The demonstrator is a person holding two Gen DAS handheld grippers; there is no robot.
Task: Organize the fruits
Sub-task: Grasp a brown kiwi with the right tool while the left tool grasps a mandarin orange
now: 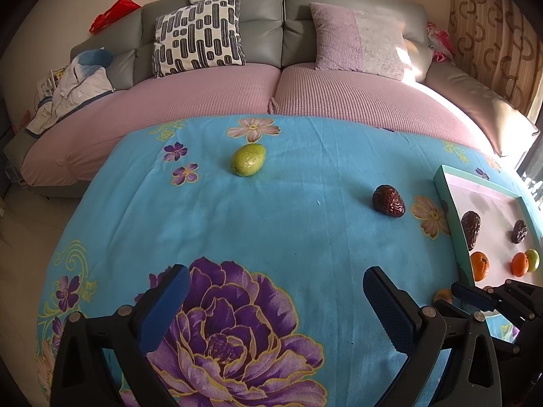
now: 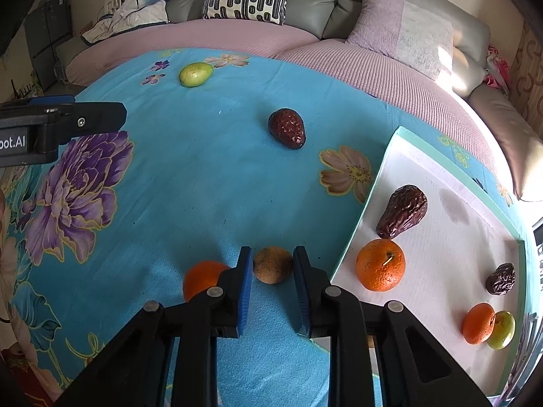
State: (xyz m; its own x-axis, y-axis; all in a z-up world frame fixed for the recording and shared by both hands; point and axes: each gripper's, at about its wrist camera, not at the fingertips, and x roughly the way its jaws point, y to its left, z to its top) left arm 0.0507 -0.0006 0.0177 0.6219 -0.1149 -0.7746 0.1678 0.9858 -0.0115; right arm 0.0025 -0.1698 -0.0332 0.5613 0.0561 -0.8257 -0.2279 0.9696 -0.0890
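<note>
Right gripper (image 2: 272,271), jaws apart, straddles a rough tan round fruit (image 2: 272,264) on blue floral cloth (image 2: 190,176); left gripper (image 1: 276,288) gapes empty before a sofa (image 1: 281,34).

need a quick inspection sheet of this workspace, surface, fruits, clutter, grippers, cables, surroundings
surface: blue floral cloth covering the table, lying flat.
job's things: tray at the right holds two wrinkled dark fruits, two oranges and a green fruit. Loose on the cloth: green fruit, dark fruit, orange, small brown fruit.
clutter: nothing seen on the cloth.
grippers: left gripper open, over the purple flower print, holding nothing. Right gripper open, its jaws on either side of the small brown fruit, not yet closed on it.
cables: nothing seen.
surroundings: grey sofa with pink seat covers, two cushions, clothes, a plush toy on top; curtain at right.
</note>
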